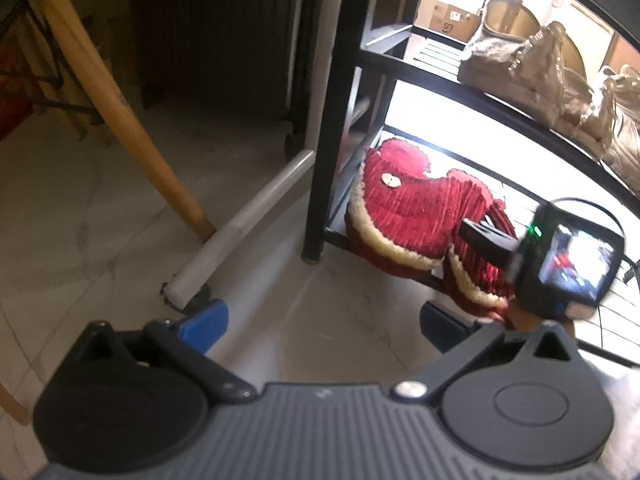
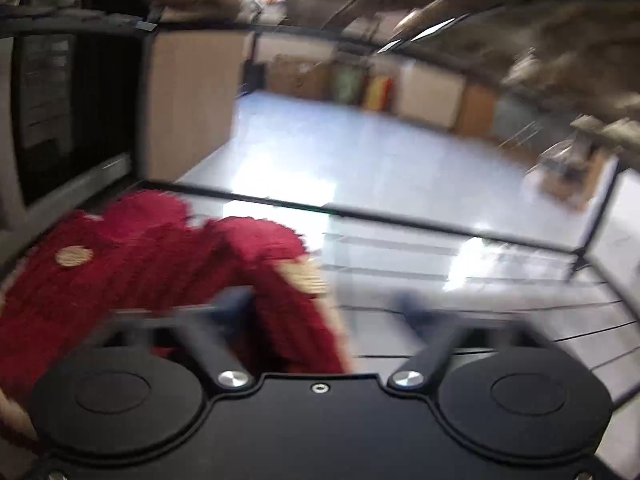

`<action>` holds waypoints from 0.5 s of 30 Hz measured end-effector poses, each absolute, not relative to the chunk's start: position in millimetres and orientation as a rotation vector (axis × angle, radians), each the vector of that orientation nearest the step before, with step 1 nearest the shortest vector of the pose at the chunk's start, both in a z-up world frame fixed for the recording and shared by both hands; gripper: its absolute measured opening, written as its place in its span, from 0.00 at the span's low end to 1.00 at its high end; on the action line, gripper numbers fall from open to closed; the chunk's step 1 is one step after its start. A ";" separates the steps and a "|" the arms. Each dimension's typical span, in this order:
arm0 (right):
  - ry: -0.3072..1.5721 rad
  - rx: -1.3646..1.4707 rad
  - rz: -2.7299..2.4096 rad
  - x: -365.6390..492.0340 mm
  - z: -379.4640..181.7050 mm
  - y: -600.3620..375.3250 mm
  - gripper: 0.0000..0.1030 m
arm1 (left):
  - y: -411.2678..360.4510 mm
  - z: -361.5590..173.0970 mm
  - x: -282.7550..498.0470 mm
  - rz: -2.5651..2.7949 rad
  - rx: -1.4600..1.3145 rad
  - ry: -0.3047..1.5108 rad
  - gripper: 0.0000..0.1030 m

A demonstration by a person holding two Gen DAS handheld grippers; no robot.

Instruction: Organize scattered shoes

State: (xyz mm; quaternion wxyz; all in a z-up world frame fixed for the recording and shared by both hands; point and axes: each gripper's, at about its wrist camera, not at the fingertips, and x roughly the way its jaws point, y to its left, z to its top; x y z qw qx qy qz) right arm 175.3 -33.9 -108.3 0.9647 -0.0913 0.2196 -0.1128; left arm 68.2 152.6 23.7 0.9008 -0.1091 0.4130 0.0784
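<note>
- Left wrist view, far left: wooden chair leg (image 1: 120, 96) slanting down to the marble floor (image 1: 100, 248); a pale tube (image 1: 240, 236) lying on the floor beside it.
- Left gripper (image 1: 324, 320) hovering over the bare floor, blue-padded fingers (image 1: 208, 320) standing wide, nothing between them.
- Black shoe rack (image 1: 336, 120) standing right of centre; beige shoes (image 1: 532, 68) sitting on its upper shelf.
- Two red slippers (image 1: 404, 208) with cream trim resting on the rack's bottom shelf at its left end, one overlapping the other, front edges hanging over the shelf lip.
- Right gripper (image 1: 492, 244) reaching in from the right at the nearer slipper, camera screen glowing on its back.
- Right wrist view, blurred: red slippers (image 2: 168, 276) filling the lower left, on the wire shelf (image 2: 460, 292).
- Right gripper (image 2: 324, 308) fingers spreading wide; left finger (image 2: 236, 304) just at the slipper's edge, right finger over the bare shelf. Not gripping the slipper.
</note>
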 end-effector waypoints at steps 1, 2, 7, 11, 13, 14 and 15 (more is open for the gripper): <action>0.446 -0.205 -0.194 164.4 -104.3 -37.1 1.00 | 151.0 24.2 67.4 0.158 -0.218 0.847 0.99; 0.457 -0.219 -0.166 154.1 -100.6 -40.0 1.00 | 149.3 24.7 66.7 0.155 -0.208 0.838 0.99; 0.557 -0.251 -0.074 101.9 -79.0 -56.1 1.00 | 138.2 23.9 63.8 0.132 -0.156 0.820 0.99; 0.670 -0.188 -0.032 47.4 -44.9 -84.8 1.00 | 125.9 24.9 58.0 0.113 -0.116 0.807 0.99; 0.708 -0.130 -0.036 29.5 -27.6 -101.4 1.00 | 118.9 27.0 52.8 0.102 -0.109 0.793 0.99; 0.728 -0.100 -0.038 21.0 -19.0 -109.8 1.00 | 116.8 27.9 51.0 0.098 -0.109 0.787 0.99; 0.754 -0.052 -0.044 10.3 -7.7 -122.1 1.00 | 113.4 29.3 48.4 0.091 -0.109 0.778 0.99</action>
